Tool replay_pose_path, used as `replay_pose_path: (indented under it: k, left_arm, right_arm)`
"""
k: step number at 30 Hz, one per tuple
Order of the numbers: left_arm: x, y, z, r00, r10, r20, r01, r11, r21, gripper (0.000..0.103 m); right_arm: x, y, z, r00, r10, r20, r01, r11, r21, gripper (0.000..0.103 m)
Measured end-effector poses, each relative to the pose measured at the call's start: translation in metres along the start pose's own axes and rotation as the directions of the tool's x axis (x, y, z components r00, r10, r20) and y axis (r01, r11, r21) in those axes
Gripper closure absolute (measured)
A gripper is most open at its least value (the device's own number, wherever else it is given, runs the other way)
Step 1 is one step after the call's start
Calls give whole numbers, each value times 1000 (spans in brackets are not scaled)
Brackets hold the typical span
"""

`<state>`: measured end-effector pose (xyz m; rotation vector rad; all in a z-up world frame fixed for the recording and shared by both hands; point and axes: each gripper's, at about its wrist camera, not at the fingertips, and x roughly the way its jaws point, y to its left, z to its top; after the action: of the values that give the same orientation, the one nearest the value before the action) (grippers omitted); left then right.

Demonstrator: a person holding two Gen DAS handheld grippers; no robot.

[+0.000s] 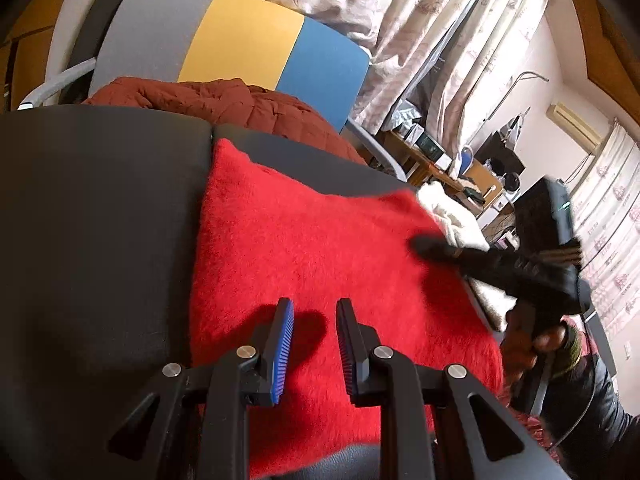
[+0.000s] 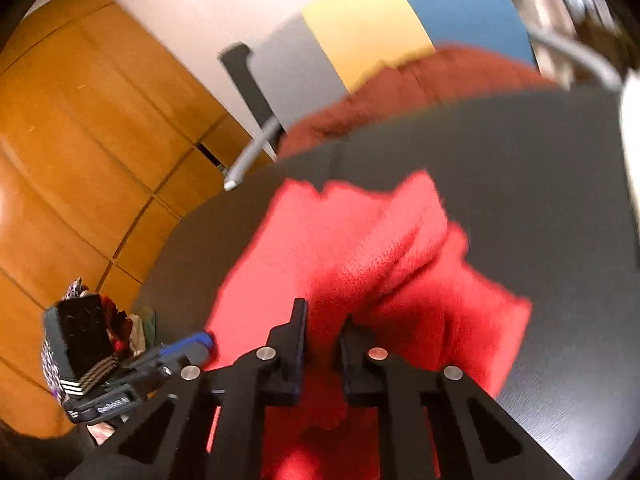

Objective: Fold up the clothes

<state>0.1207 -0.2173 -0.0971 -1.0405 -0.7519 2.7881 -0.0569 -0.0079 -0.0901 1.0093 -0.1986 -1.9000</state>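
No readable text, labels, brands, numbers or signs anywhere

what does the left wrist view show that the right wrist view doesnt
Only the left wrist view shows the patterned curtains, a cluttered wooden desk, a wall air conditioner and a white cloth past the table's far edge. Only the right wrist view shows the wooden panelled wall. Both share the red sweater on the dark table, the grey, yellow and blue chair with a dark red jacket on it, and each other's gripper.
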Motion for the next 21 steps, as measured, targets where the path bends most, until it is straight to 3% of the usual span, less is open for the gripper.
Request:
replay_pose_path:
  k: [2,6,9,11,15,19,21]
  left_arm:
    - [-1,-2,-4,999,-32,-11,32,999,19,82]
    - [14,-17,-14,991,-64,-115,78,990,122,83]
    - [38,-32,-33,975,3,-223,55,965,256,84]
    - [43,-41,-43,974,54,-220,26,939,343,84]
    - [43,-39,-34,969,42,-244,33,955,295,84]
    - [30,-39,-23,978,9,-207,43,968,245,84]
    - [24,-41,-18,984,10,-177,34,970,242,84]
  right_arm:
    - [-18,3,5,998,-18,57,21,998,-66,91]
    - [-12,-33,-6,996,-92,20,93,995,-40,91]
    - [6,-74,-26,995,-99,-25,101,993,66,90]
    - [6,-91,-38,998,-48,35,43,992,119,89]
    - [8,-98,-43,997,-4,75,-9,986,166,87]
    - [-2,-76,-28,997,-45,63,37,992,119,74]
    - [-16,-59,-24,995,-70,75,65,996,58,74]
